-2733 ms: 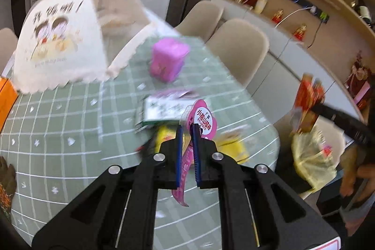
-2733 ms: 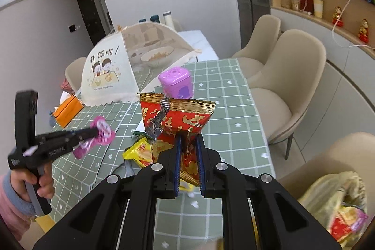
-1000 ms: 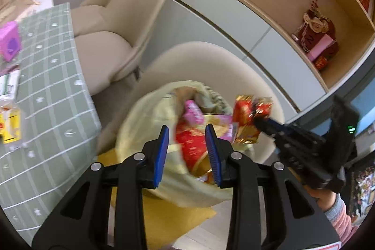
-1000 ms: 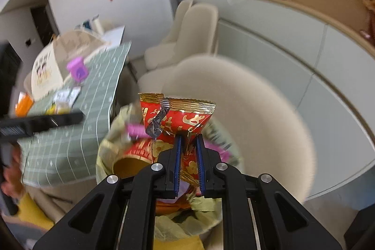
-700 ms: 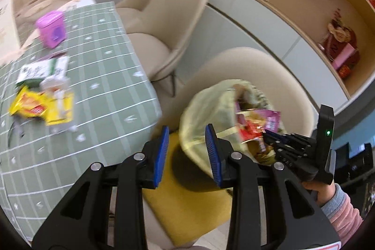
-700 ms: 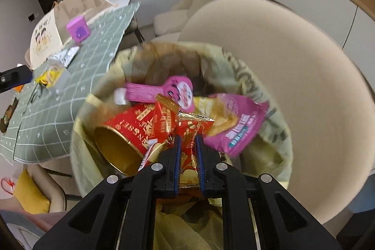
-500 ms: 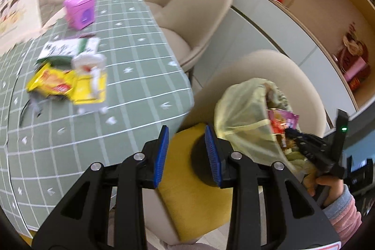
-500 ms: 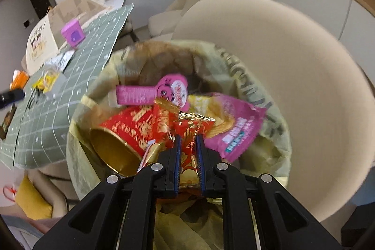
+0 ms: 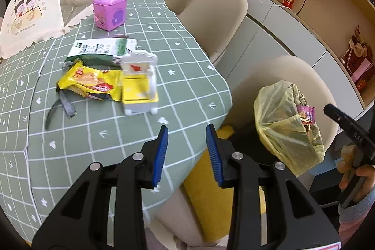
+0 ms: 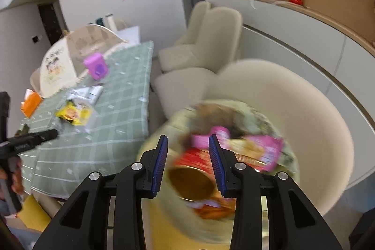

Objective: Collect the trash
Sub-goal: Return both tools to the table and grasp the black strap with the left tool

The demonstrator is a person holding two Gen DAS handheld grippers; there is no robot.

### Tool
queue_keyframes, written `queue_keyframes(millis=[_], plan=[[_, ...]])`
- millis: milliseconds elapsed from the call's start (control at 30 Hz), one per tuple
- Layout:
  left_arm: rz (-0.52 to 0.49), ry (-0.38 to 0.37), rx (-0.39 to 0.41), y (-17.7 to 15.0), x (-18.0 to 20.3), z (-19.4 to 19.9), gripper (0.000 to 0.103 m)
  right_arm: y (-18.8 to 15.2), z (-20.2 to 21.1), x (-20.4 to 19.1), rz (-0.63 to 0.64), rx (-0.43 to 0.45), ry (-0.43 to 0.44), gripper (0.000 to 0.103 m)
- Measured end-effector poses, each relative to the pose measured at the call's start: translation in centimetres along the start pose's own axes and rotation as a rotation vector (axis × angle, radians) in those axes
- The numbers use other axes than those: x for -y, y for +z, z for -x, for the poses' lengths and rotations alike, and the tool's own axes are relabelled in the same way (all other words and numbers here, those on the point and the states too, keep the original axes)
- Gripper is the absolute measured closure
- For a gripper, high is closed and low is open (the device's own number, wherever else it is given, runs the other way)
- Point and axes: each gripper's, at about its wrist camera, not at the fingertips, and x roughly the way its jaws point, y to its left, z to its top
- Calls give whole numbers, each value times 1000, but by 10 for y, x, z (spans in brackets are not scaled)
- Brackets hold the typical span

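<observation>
In the left wrist view, the upper left of the frame holds a cream mesh food cover [image 9: 35, 13] printed with two cartoon children and Chinese characters too stylised to read surely. Right of it stands a glossy purple plastic box [image 9: 110, 11] with rounded corners. Below, on the green grid-patterned tablecloth [image 9: 93, 132], lie a flat green-and-white carton [image 9: 100, 50] with small unreadable print, a crinkled yellow snack wrapper [image 9: 86, 83] and a white-and-yellow plastic tray pack [image 9: 139, 83] with scalloped edges. At lower centre the left gripper [image 9: 187, 154] is spread with nothing between its ribbed blue pads; half a second ago it framed the yellow cushion, now the table edge. At right a thin, wrinkled, yellowish trash bag [image 9: 281, 123] rests on a beige chair [image 9: 293, 76], with a pink wrapper showing at its mouth.

In the right wrist view, motion-blurred, the right gripper [image 10: 187, 163] is at lower centre, its jaws opening and empty above the bag [image 10: 234, 114]. The red foil snack packet it pinched a second ago now lies among the bag's contents, by a gold-lined red can [image 10: 192, 179] and a pink wrapper [image 10: 257, 149].
</observation>
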Motion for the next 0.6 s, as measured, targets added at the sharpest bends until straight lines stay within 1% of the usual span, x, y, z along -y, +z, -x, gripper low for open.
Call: queue_keyframes(millis=[133,267,367,433,500,600], plan=[[6,-14,10,2,-27,6,71,12,-4,-47,30,25,33,68],[59,-42,31,5,-73,13,71,20,-20,-93,68,35,70,68],[99,-72,44,6,-113,19,71,22,-36,-128,103,21,104,66],[112,-79,46,8,-137,21,71,22,-43,-146,111,17,132,62],[118,-85,43,9,-164,21,67,22,-53,-164,116,1,153,62],[131,-98,27,13,-195,16,66,20,-67,-189,125,-28,175,62]])
